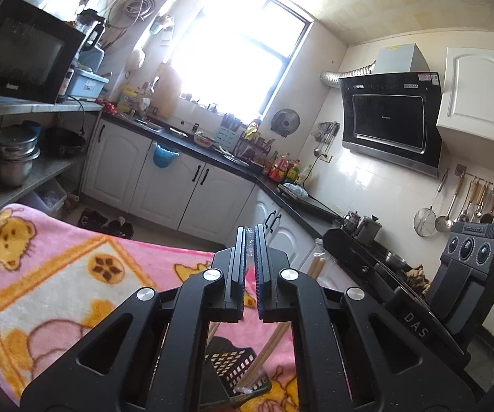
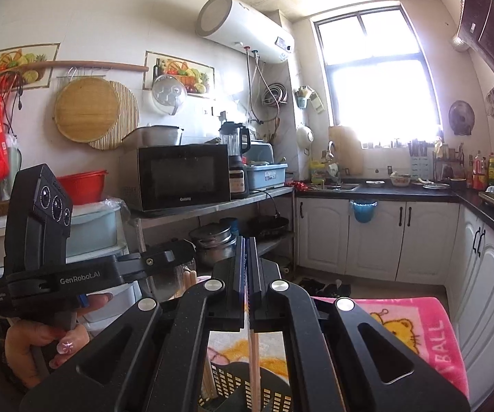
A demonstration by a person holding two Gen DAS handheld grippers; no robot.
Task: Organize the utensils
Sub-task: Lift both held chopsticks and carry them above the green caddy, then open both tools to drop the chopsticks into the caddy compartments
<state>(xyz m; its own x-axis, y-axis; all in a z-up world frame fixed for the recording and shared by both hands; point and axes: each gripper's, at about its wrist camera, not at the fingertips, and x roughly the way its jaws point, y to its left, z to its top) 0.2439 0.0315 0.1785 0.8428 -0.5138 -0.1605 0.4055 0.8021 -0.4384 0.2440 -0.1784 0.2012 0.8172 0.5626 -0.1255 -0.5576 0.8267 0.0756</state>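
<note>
Our right hand-held gripper (image 2: 247,257) pinches a chopstick (image 2: 254,360) over the basket (image 2: 233,384). Our left hand-held gripper (image 1: 250,250) looks closed on clear plastic, hard to identify; chopsticks (image 1: 267,353) below, largely hidden.

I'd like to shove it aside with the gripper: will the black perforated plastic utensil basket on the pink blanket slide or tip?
The black perforated plastic basket looks light, so it would probably move easily. The fuzzy pink blanket may drag its base. The tall wooden chopsticks inside might make it tip.
</note>
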